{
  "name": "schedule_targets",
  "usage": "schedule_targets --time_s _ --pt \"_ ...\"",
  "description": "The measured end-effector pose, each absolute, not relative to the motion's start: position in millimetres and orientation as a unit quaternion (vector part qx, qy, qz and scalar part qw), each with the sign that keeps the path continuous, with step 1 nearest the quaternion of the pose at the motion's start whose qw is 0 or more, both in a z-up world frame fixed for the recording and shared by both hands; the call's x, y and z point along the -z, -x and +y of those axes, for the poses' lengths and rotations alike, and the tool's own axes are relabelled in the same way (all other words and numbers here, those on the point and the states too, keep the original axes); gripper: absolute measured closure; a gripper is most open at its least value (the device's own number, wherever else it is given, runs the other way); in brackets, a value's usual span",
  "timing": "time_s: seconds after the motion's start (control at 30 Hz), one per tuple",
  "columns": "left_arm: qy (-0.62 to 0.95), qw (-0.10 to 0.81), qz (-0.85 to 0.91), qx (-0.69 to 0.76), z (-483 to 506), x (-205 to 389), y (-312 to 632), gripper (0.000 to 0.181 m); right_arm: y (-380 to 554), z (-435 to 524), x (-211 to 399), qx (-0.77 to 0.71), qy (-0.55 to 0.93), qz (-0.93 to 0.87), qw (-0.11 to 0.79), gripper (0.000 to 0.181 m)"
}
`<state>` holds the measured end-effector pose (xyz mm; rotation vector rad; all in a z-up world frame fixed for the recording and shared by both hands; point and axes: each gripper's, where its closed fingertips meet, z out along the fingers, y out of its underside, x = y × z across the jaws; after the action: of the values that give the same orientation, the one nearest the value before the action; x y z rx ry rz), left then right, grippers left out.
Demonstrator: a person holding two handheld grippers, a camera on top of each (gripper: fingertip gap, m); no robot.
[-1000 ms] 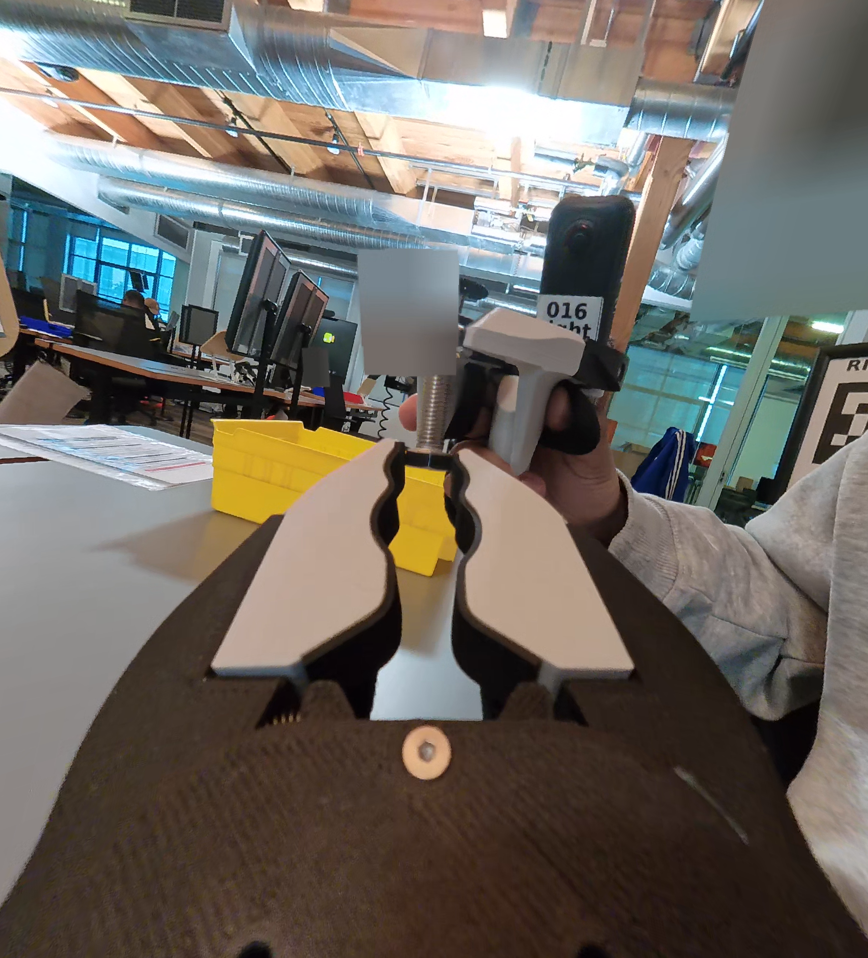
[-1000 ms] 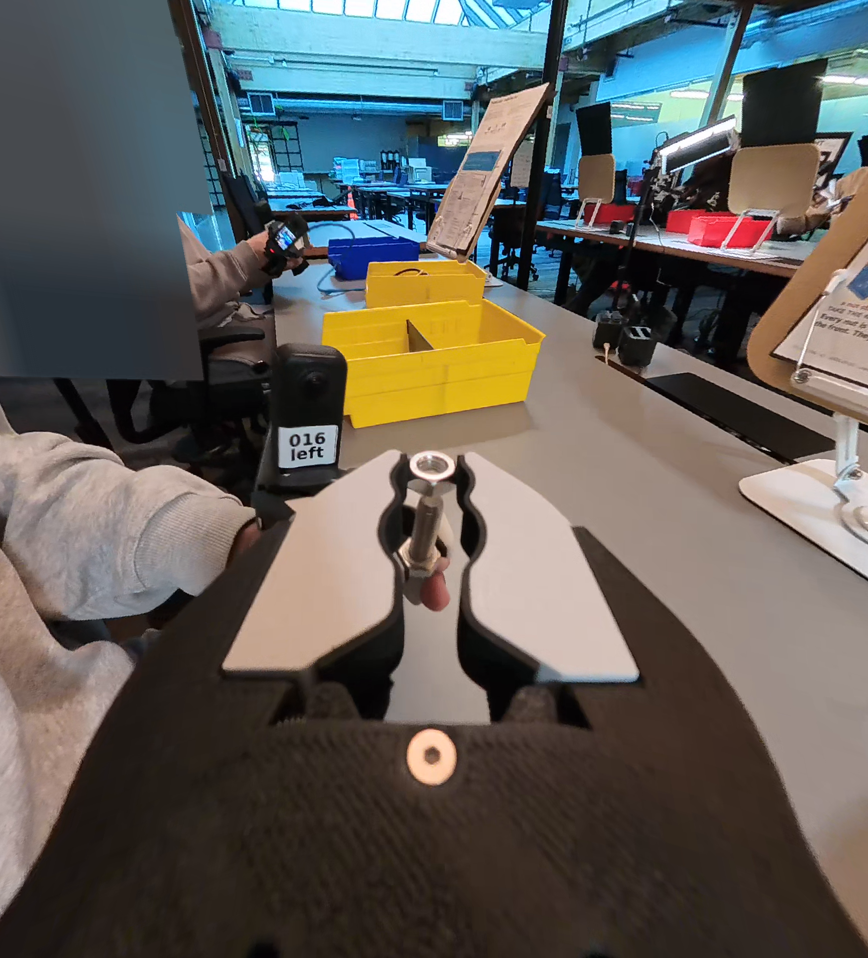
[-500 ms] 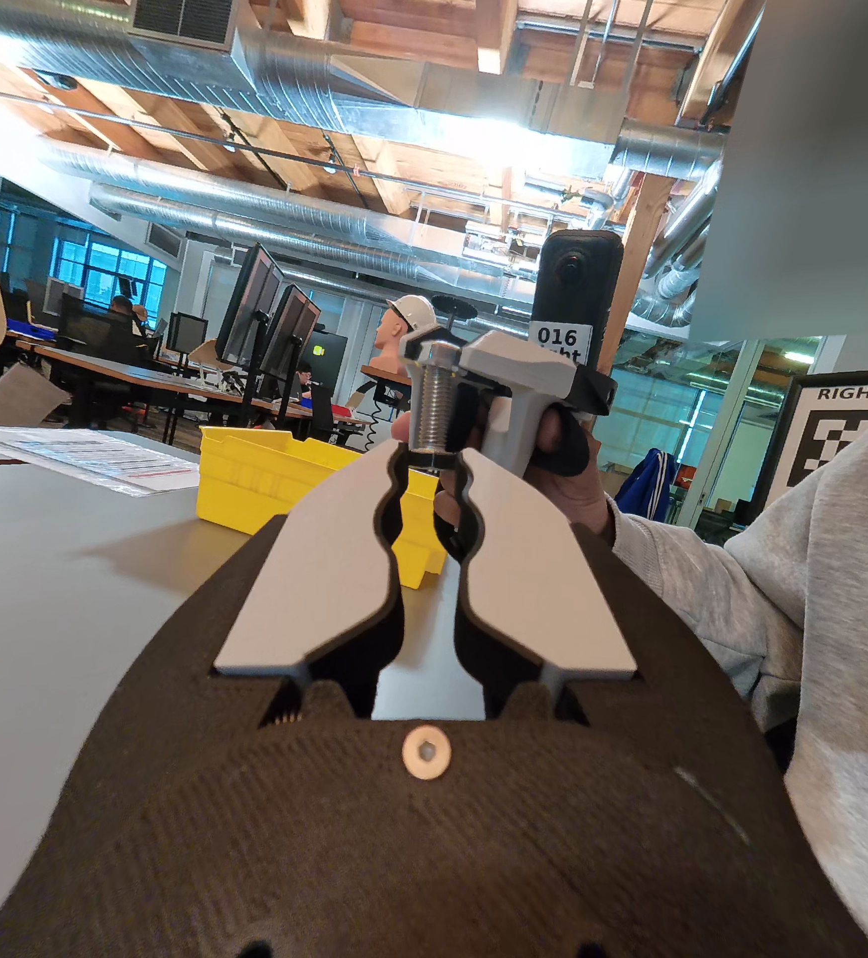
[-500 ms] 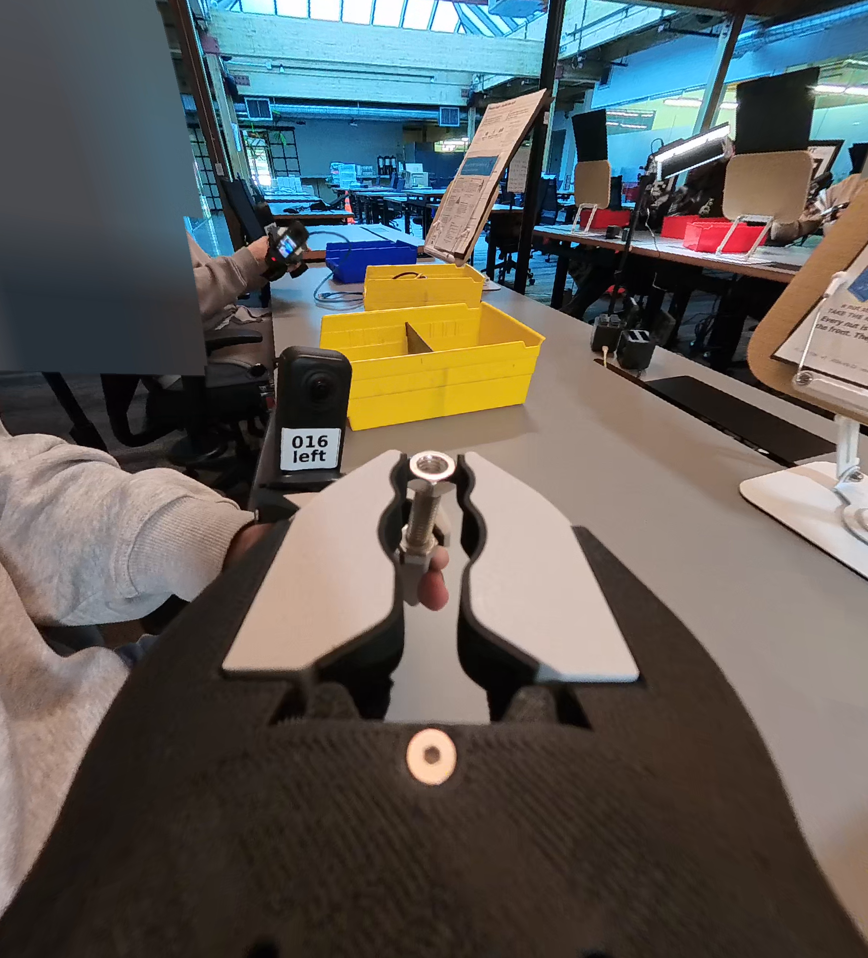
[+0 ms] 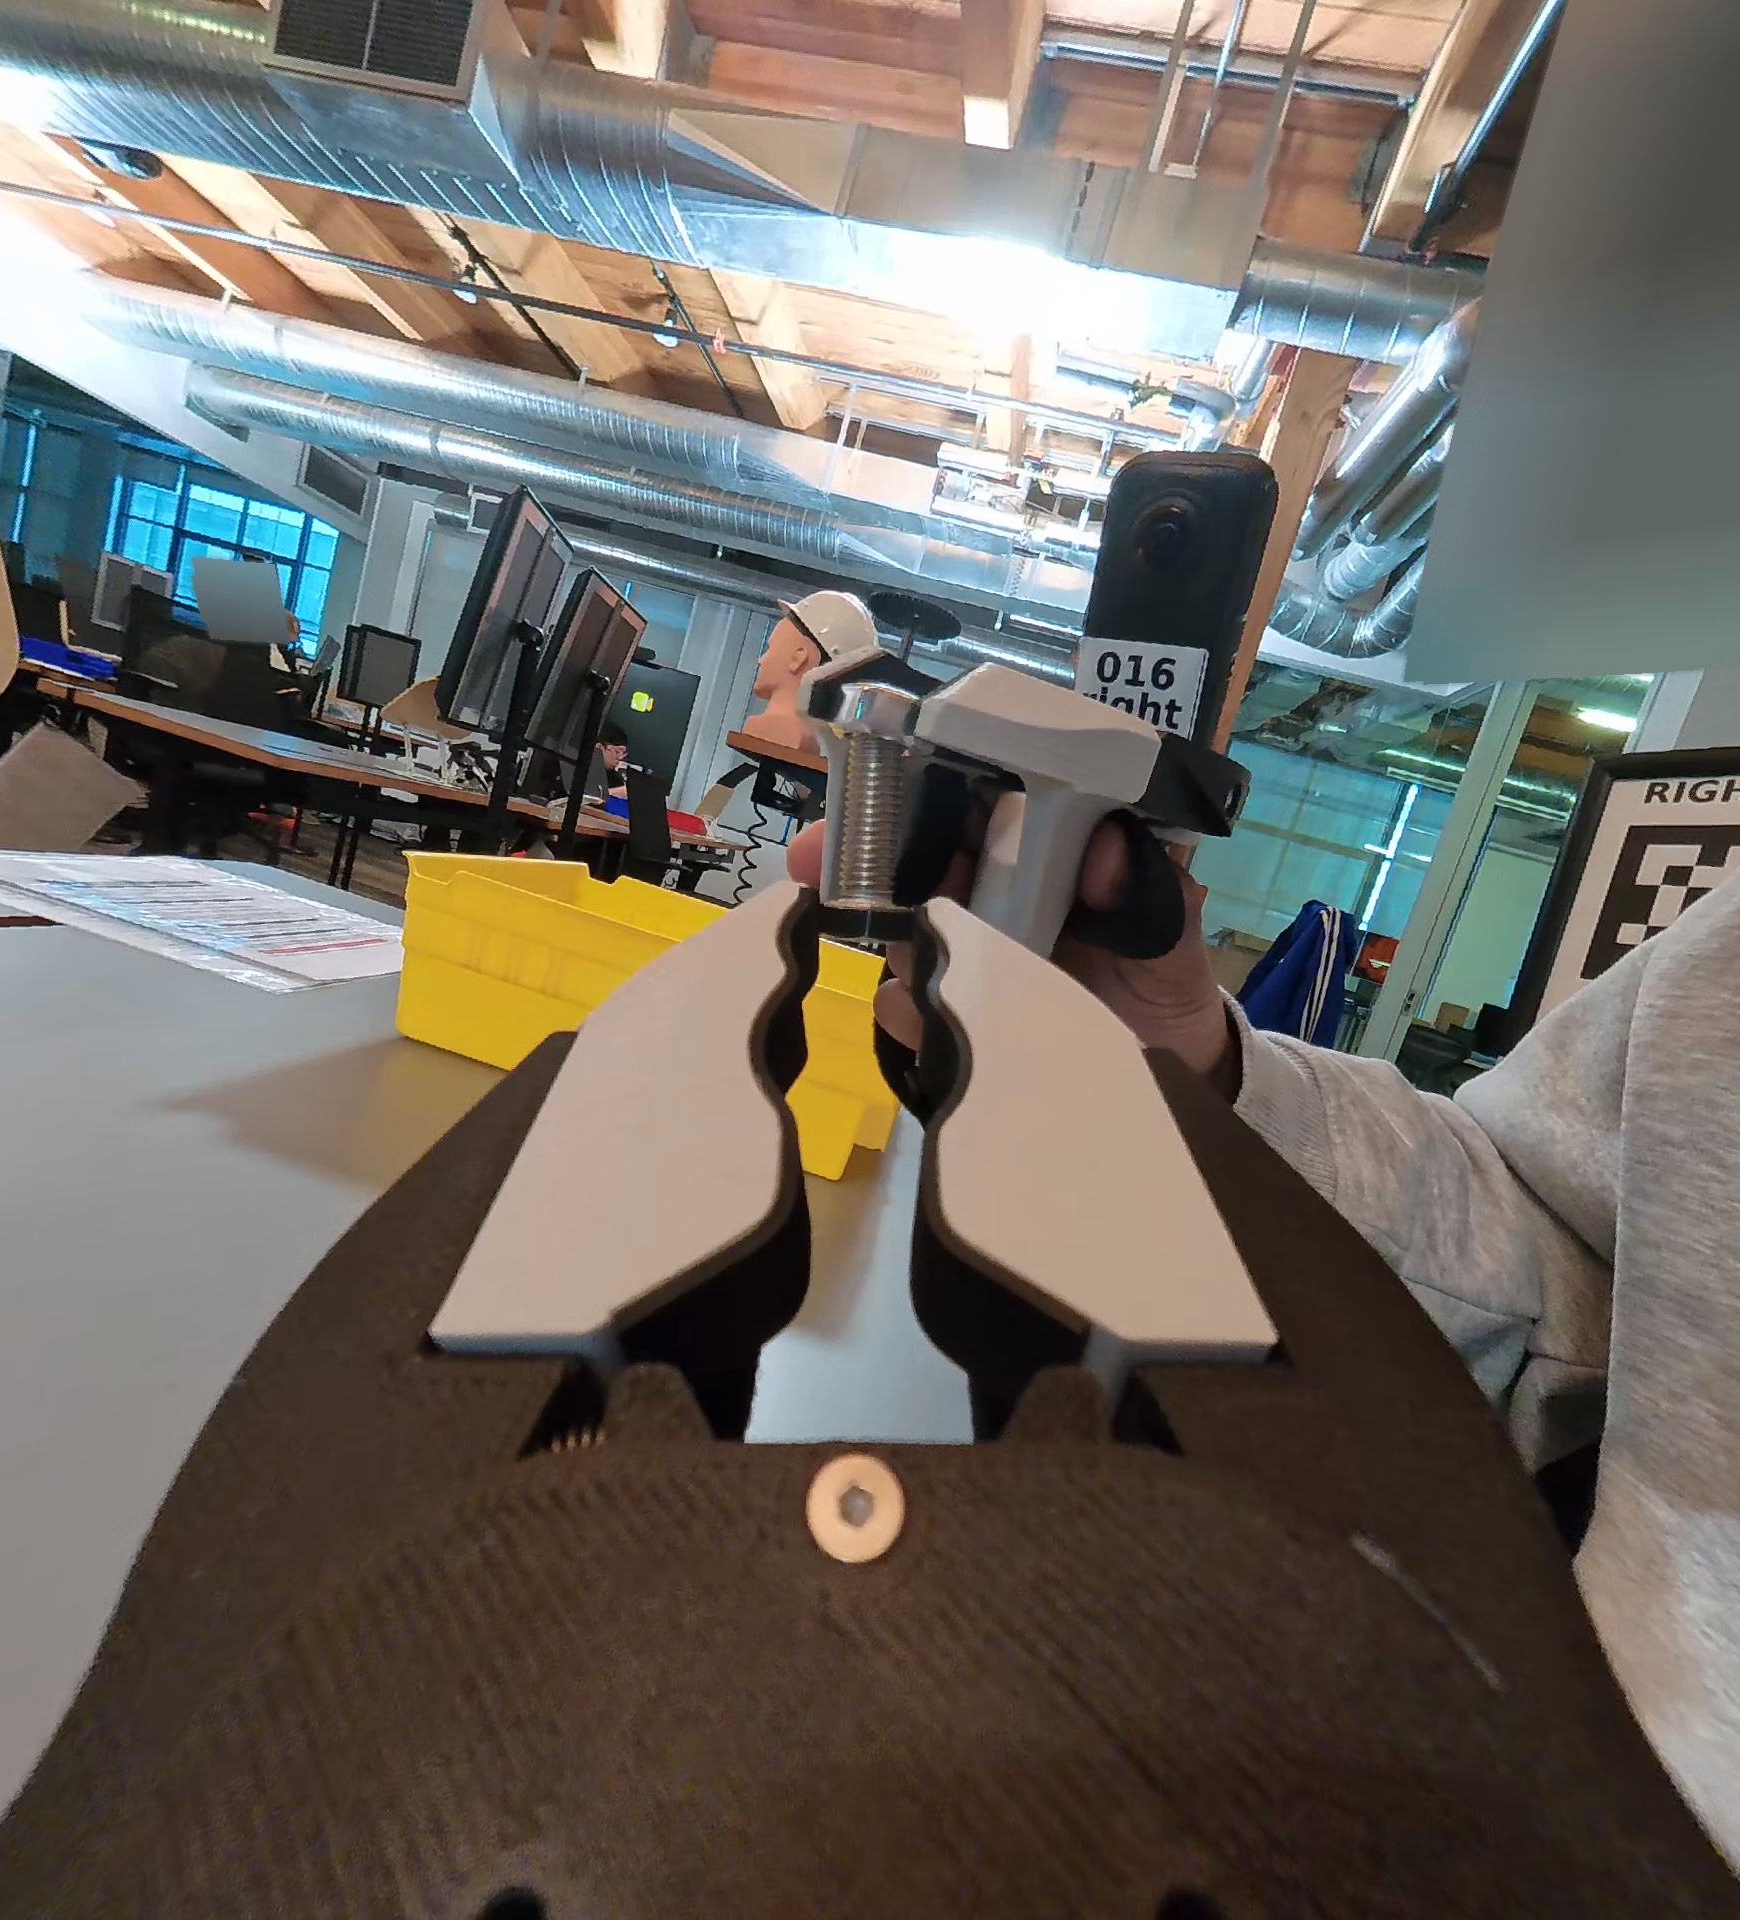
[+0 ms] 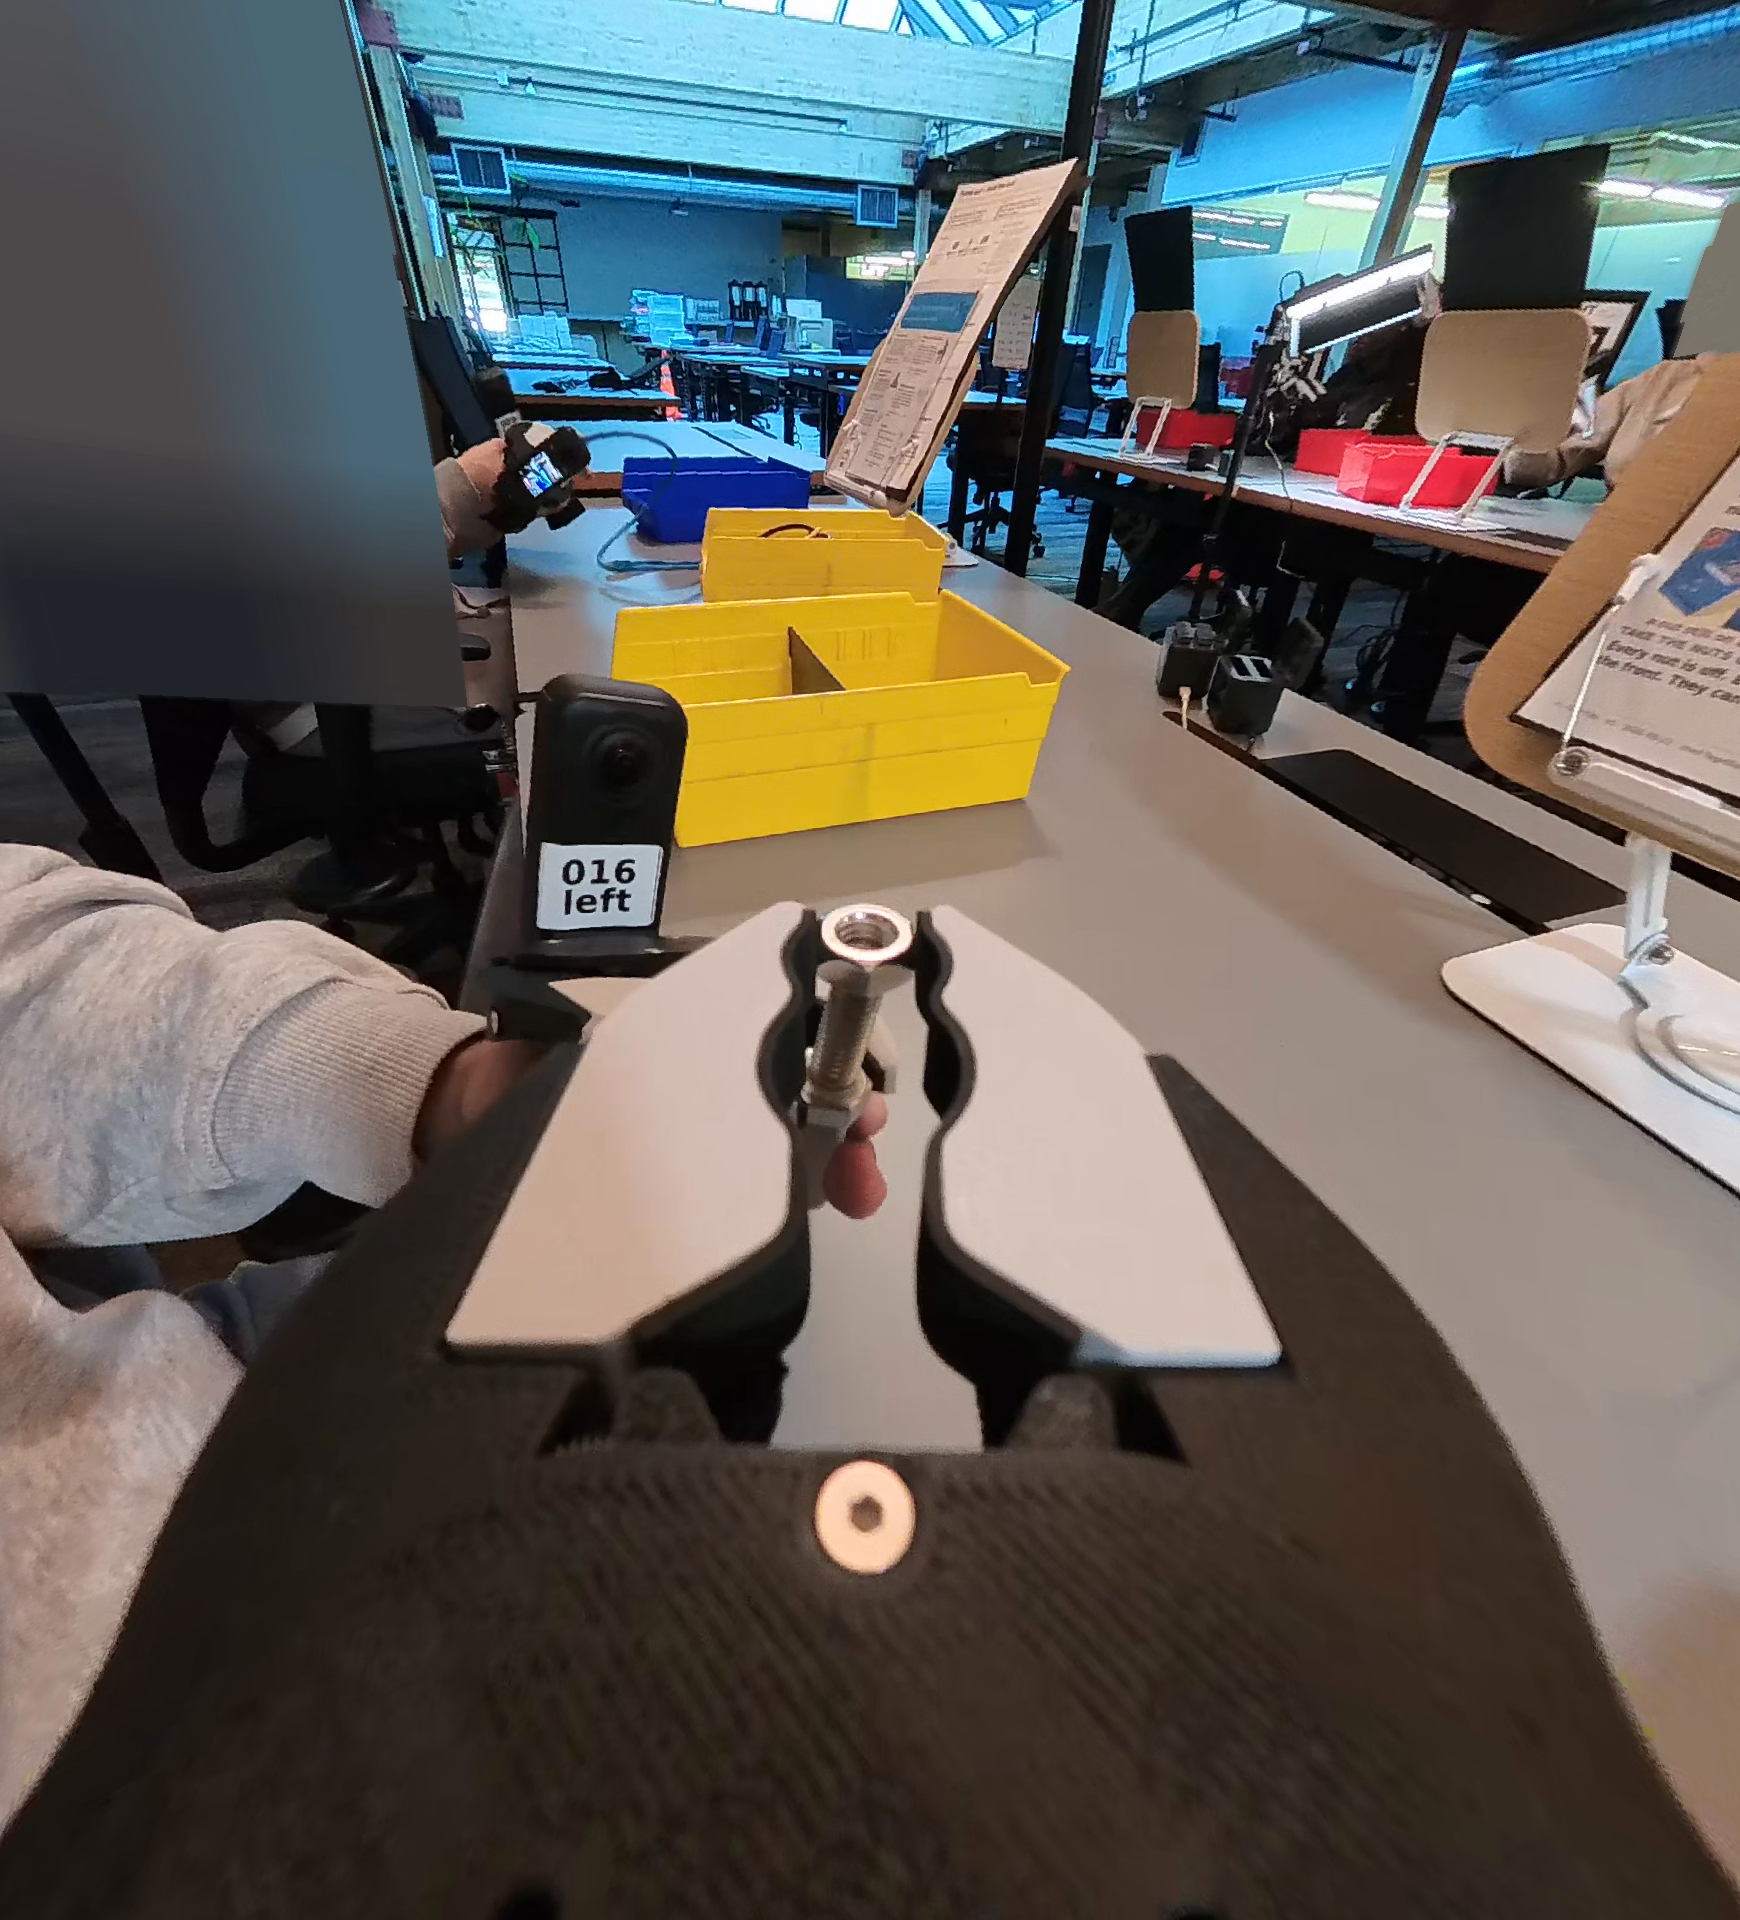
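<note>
The left gripper (image 5: 861,920) is clenched on the lower end of a steel bolt (image 5: 864,821). The bolt stands upright in the air above the grey table (image 6: 1261,1039), on the near side of the yellow bin (image 6: 845,727) and apart from it. The right gripper (image 6: 866,930) is clenched on a nut (image 6: 895,940), which sits at the upper end of the bolt's thread. In the right wrist view the hole of the nut looks empty and the flat end of the bolt shows just under it. I cannot tell if the nut is still on the thread or already free.

In the left wrist view the grey fingers (image 5: 1032,727) of the right gripper come to the bolt from the side away from the bin. A hand (image 5: 1146,966) in a light grey sleeve (image 5: 1572,1143) holds the handle of that gripper. A black camera (image 6: 606,790) with a white label stands on the left gripper, just beside the near corner of the yellow bin as the right wrist view shows it.

The yellow bin has a dark divider inside. Behind it stands a second yellow bin (image 6: 824,551), and behind that a blue bin (image 6: 720,483). Well to the side of the yellow bin, a brown board (image 6: 1614,582) with a printed sheet leans on a white stand (image 6: 1635,997).
</note>
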<state>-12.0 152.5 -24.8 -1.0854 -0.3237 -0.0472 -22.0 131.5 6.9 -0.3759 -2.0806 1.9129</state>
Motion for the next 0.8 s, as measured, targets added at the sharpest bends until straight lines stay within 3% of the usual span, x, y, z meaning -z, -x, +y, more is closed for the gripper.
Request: schedule_targets --time_s 0.8 --pt "0.51 0.846 -0.156 0.022 149.7 23.6 13.5 0.164 21.8 132.0 -5.2 -0.678 0.122 -0.713 0.131 0.153"
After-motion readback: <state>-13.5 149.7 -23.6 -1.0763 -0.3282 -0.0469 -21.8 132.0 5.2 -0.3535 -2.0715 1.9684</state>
